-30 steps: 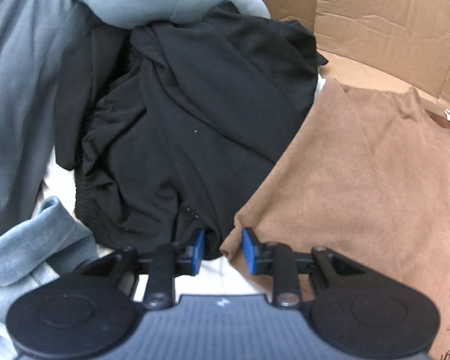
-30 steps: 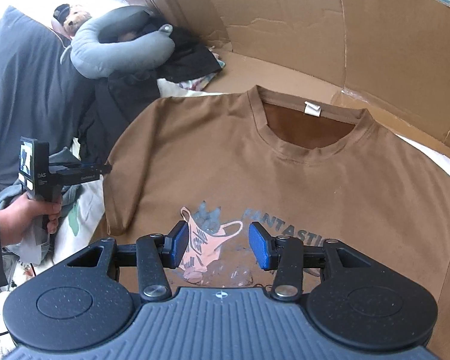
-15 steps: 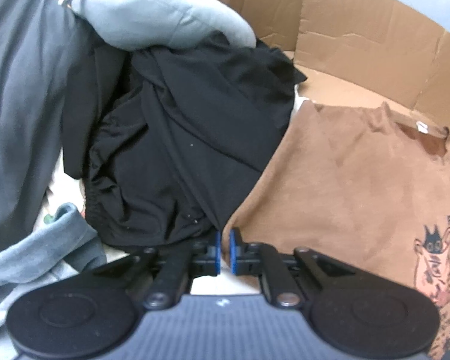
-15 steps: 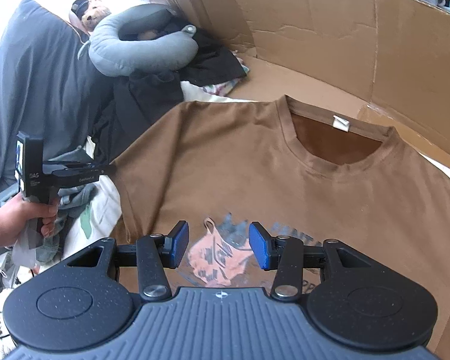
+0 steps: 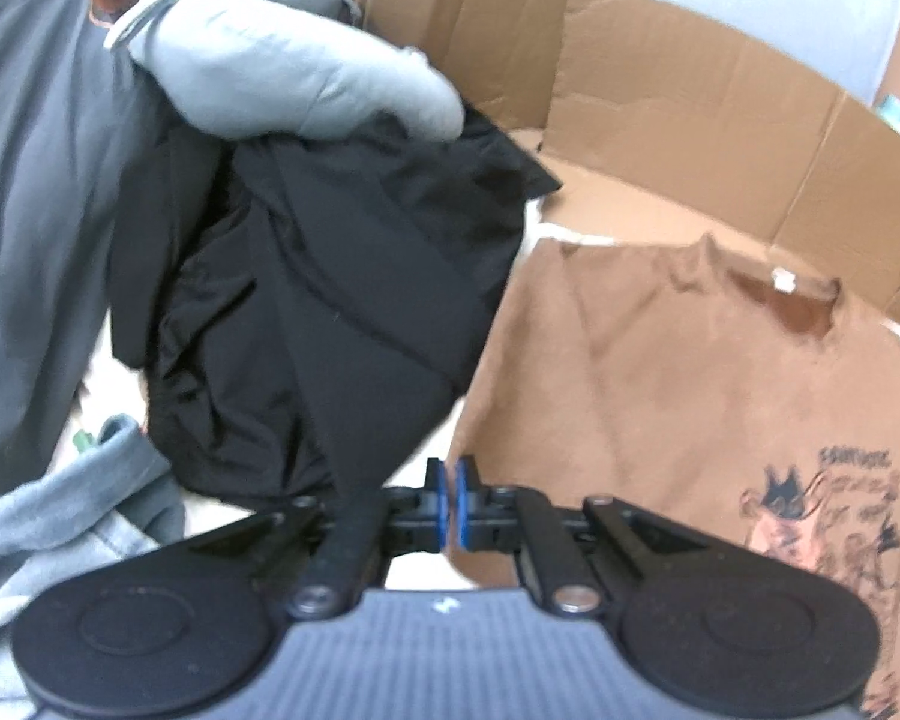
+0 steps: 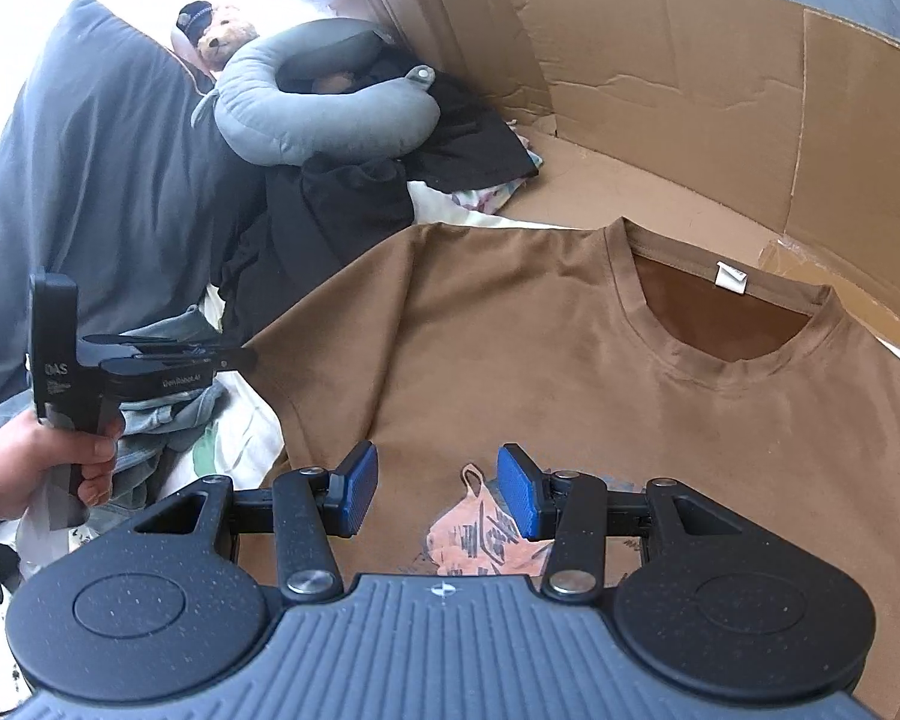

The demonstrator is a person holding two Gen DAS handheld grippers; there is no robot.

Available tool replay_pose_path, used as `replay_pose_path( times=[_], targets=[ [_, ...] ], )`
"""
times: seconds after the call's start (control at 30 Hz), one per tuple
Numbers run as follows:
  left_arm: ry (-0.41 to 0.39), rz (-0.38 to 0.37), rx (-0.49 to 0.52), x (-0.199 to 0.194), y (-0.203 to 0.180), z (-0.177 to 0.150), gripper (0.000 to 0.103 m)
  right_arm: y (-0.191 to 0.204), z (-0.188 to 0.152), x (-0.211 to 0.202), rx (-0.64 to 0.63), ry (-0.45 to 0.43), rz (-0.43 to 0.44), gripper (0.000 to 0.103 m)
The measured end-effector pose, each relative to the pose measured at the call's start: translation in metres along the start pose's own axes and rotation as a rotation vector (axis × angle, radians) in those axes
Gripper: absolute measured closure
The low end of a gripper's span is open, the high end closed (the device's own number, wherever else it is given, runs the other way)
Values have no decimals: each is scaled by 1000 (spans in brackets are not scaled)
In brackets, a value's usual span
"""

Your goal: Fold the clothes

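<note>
A brown T-shirt (image 6: 570, 360) with a printed front lies flat, collar toward the cardboard; it also shows in the left wrist view (image 5: 660, 372). My left gripper (image 5: 452, 504) is shut on the edge of the shirt's left sleeve and holds it slightly lifted; in the right wrist view it (image 6: 249, 358) pinches that sleeve at the shirt's left side. My right gripper (image 6: 437, 495) is open and empty, hovering over the print (image 6: 480, 534) near the shirt's lower middle.
A pile of black clothes (image 5: 330, 312) lies left of the shirt, with a grey neck pillow (image 6: 324, 102) and a teddy bear (image 6: 222, 30) on it. Grey fabric (image 5: 30, 240) and jeans (image 5: 60, 516) lie further left. Cardboard walls (image 6: 720, 90) stand behind the shirt.
My left gripper closed on the brown shirt's sleeve edge and lifted it, tilting upward. My right gripper stayed open and drew back a little over the print.
</note>
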State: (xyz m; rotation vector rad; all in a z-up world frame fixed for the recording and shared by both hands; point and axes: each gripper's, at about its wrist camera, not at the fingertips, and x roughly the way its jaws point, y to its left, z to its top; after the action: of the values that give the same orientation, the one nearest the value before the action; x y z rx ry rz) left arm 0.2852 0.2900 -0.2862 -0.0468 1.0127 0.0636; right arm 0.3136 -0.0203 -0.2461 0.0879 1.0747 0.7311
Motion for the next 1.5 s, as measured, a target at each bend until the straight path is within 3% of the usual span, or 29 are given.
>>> replay_pose_path(
  times=[0.2, 0.43, 0.63, 0.77, 0.97, 1.2, 1.37, 1.43, 1.5],
  targets=[
    [7, -86, -30, -16, -13, 33, 100, 16, 7, 7, -6, -13, 37, 51],
    [63, -160, 10, -26, -41, 65, 100, 48, 18, 15, -45, -67, 85, 52],
    [118, -217, -64, -21, -50, 77, 100, 73, 30, 33, -86, -70, 120, 52],
    [164, -263, -124, -14, -51, 80, 100, 76, 41, 49, -69, -93, 95, 52],
    [239, -334, -249, 4, -49, 82, 100, 61, 40, 75, 32, -136, 98, 52],
    [299, -398, -290, 32, -67, 80, 100, 32, 26, 103, 137, -176, 78, 52],
    [300, -442, -309, 47, -82, 78, 99, 4, 13, 118, 197, -188, 55, 52],
    [314, -476, -321, 52, -87, 77, 94, -6, 9, 122, 212, -189, 51, 52],
    [314, -486, -311, 55, -92, 77, 79, -14, 6, 128, 218, -181, 47, 52]
  ],
)
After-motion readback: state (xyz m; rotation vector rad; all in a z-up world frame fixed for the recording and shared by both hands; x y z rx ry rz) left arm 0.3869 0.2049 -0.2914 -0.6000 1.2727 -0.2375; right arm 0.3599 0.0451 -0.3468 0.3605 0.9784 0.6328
